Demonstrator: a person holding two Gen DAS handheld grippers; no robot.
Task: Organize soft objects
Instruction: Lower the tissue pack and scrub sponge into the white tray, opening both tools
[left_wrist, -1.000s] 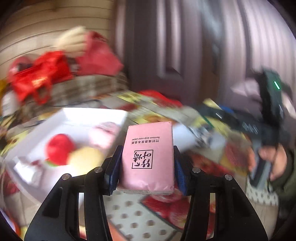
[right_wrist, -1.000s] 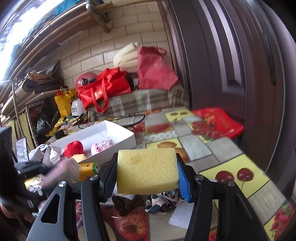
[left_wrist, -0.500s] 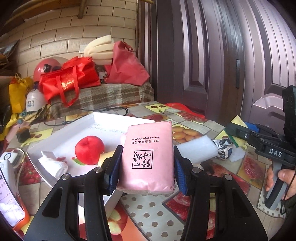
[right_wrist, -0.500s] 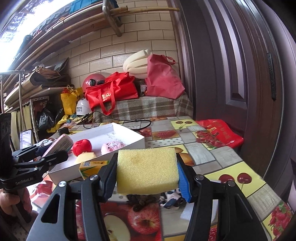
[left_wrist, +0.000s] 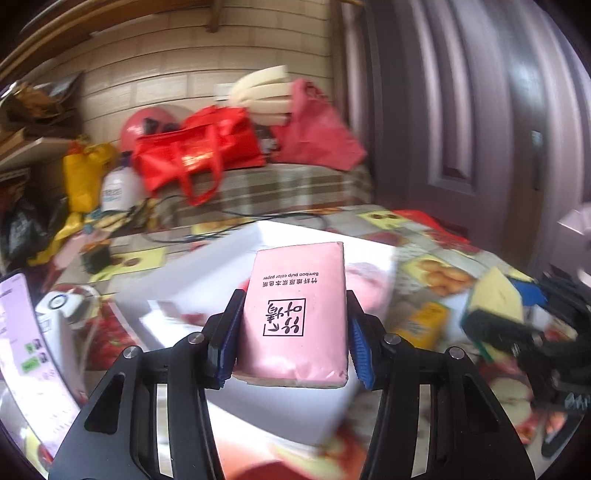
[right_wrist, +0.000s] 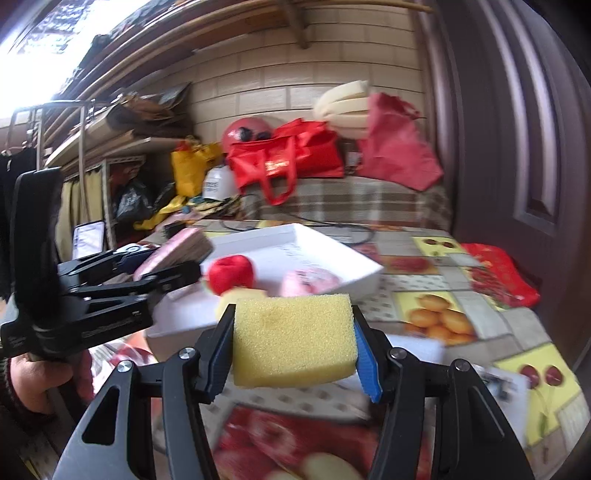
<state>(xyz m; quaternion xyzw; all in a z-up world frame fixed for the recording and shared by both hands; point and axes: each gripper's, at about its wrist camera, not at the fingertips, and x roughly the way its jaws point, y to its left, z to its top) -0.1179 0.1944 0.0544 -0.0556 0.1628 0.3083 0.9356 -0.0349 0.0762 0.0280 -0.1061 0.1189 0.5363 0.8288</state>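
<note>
I am carrying two soft things toward the white tray (right_wrist: 332, 254) mid-table: left tongs (left_wrist: 293, 332) are gripping the pink tissue pack (left_wrist: 297, 306), right tongs (right_wrist: 293, 347) the yellow sponge (right_wrist: 293, 336). A red plush apple (right_wrist: 231, 273) and pink toy (right_wrist: 310, 280) are already lying inside; both loads are awaiting release.

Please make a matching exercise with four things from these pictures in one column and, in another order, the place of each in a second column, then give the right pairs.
1. pink tissue pack
2. yellow sponge block
3. red plush apple
4. red tote bag

A. inside the white tray
B. on the plaid-covered bench
C. between the left gripper's pads
D. between the right gripper's pads

Pairs: 1-C, 2-D, 3-A, 4-B
</note>
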